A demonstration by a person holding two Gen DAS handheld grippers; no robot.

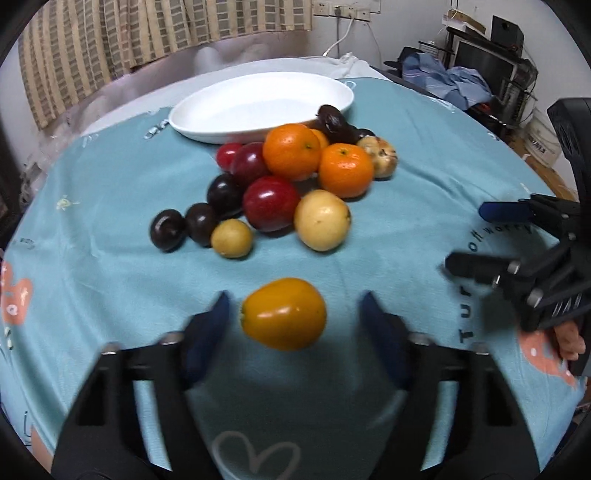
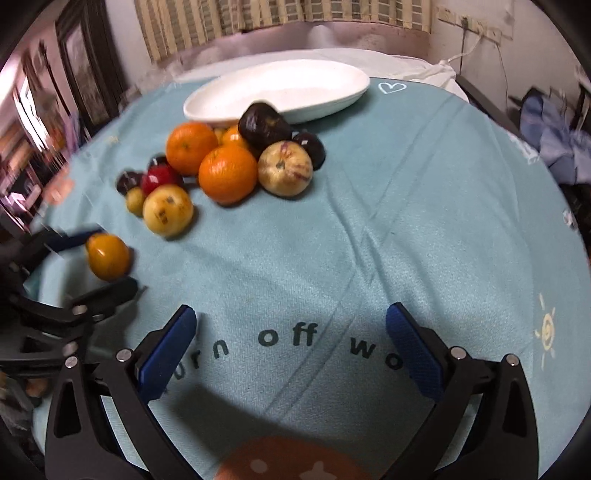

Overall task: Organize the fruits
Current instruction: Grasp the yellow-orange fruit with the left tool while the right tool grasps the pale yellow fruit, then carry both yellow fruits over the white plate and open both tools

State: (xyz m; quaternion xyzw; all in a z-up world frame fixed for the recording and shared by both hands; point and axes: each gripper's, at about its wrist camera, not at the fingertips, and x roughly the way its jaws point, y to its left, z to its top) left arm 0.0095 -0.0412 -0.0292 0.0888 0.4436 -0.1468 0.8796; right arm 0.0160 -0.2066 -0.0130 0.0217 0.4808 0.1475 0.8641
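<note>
Left gripper [image 1: 293, 314] spread around glossy oval yellow fruit [image 1: 283, 314]; right gripper [image 2: 291, 354] agape over woven cloth [image 2: 332, 240]

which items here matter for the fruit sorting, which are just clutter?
Job: yellow-orange fruit between the open left gripper's fingers; fruit pile; white dish; right gripper, open.

Clutter: blue clothes, curtain, wall sockets.
</note>
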